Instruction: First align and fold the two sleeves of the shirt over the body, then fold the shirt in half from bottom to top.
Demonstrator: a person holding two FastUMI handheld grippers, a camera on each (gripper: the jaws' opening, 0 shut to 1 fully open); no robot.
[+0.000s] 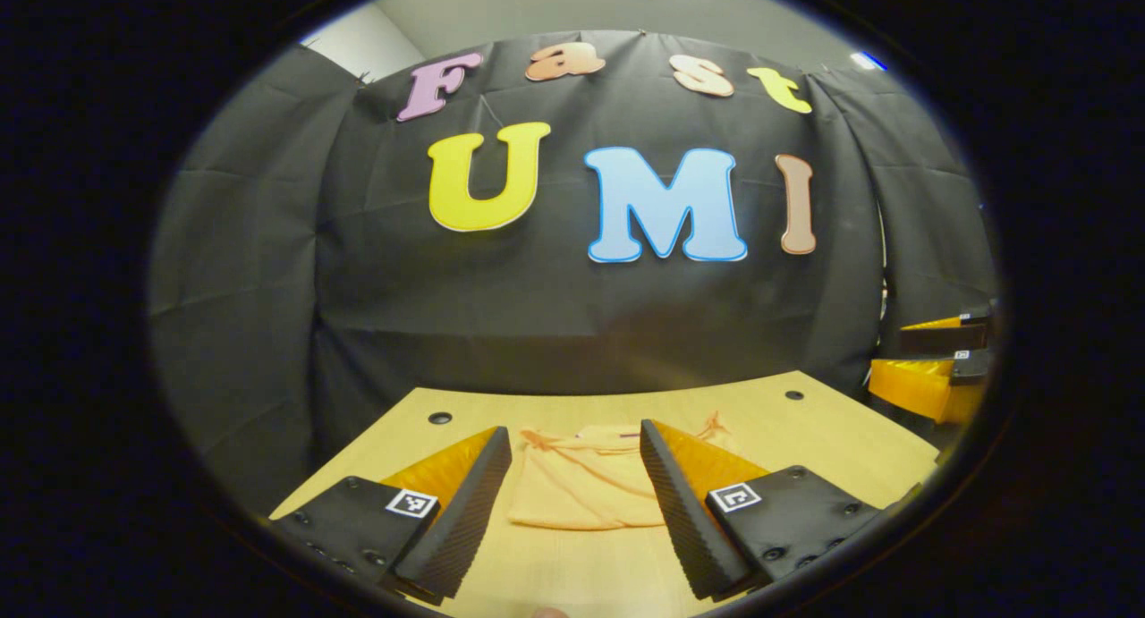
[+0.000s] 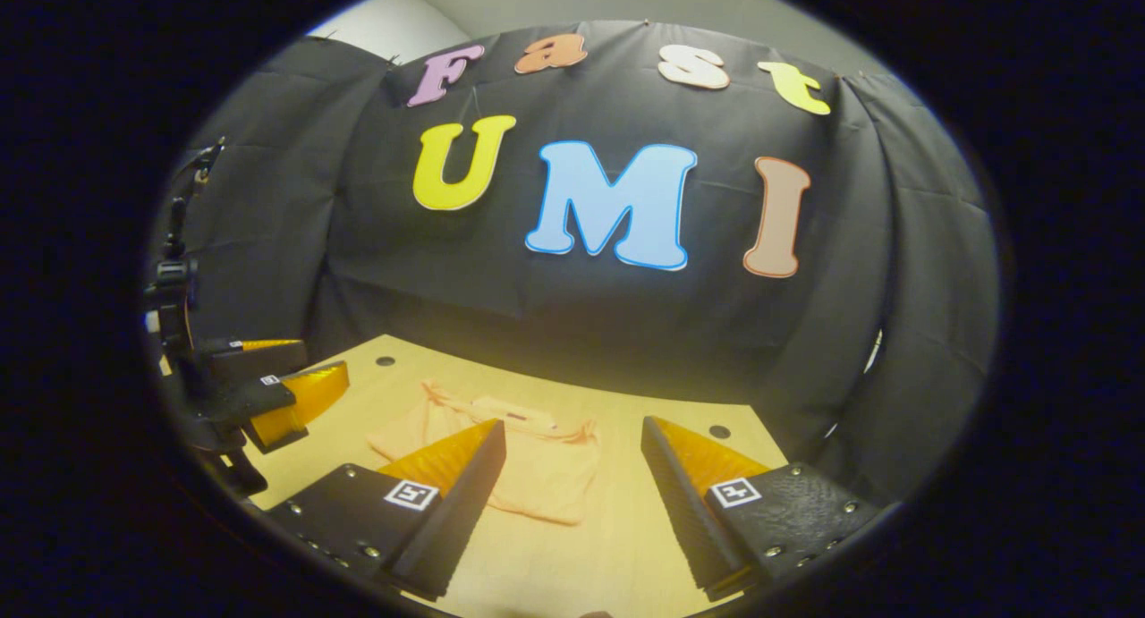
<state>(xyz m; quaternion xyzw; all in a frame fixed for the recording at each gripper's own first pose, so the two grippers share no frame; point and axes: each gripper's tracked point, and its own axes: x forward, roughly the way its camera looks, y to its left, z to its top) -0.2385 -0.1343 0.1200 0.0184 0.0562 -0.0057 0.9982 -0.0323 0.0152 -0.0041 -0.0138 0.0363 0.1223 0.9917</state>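
In the left gripper view, the left tongs [image 1: 574, 502] hang above the near part of the tabletop [image 1: 805, 426], their fingers spread wide with nothing between them. Seen through that gap, the shirt [image 1: 581, 488] lies flat on the tabletop, a pale orange piece with its collar end toward the black cloth wall [image 1: 555, 314] and its straight lower edge nearest the camera. It looks compact, with a bit of fabric sticking out at its far right corner behind the right-hand finger. At the right rim of this view the right tongs [image 1: 930, 368] show farther off, well apart from the shirt; their fingers stand apart.

In the right gripper view, the right tongs [image 2: 572, 502] are spread open and hold nothing, poised over the tabletop [image 2: 626, 546]. The shirt [image 2: 537, 475] lies ahead and a little to the left, partly hidden behind the left-hand finger. At the left rim the left tongs [image 2: 268, 390] appear, beside the tabletop's edge.
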